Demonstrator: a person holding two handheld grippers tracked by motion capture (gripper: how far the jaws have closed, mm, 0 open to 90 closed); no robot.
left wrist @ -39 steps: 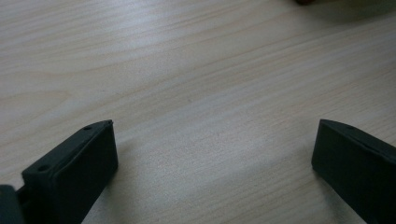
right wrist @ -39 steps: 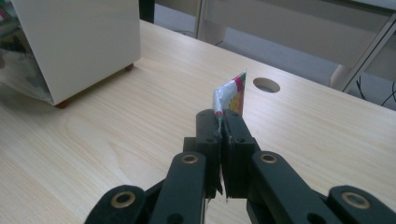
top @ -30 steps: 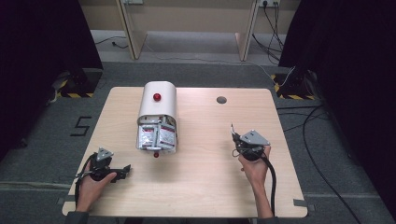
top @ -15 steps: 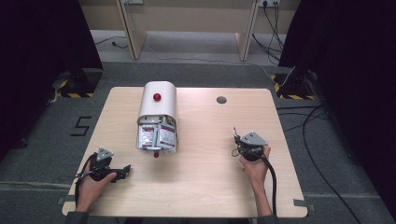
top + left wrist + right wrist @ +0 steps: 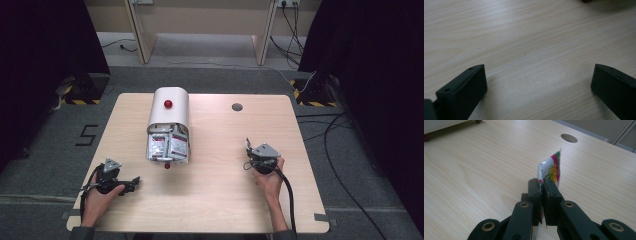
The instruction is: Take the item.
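A rounded white box [image 5: 169, 114] with a red knob stands at the table's back left. Its front lies open, with several silver sachets [image 5: 167, 146] inside. My right gripper [image 5: 250, 155] is at the right of the table, a hand around it, shut on one small sachet [image 5: 247, 144]. In the right gripper view that sachet [image 5: 552, 170] stands upright above the pinched jaws [image 5: 542, 188]; it is silver with a pink, green and yellow flower print. My left gripper [image 5: 133, 182] rests low at the front left, and its jaws [image 5: 539, 75] stand wide open over bare wood.
The light wooden table [image 5: 215, 200] has a round cable hole [image 5: 237, 106] at the back right, also visible in the right gripper view [image 5: 569, 138]. A black cable [image 5: 286, 192] trails from my right gripper toward the front edge. The box's edge [image 5: 441, 124] lies far left of that gripper.
My right gripper, with the sachet in it, has drifted slightly toward the front of the table. The left gripper has stayed put.
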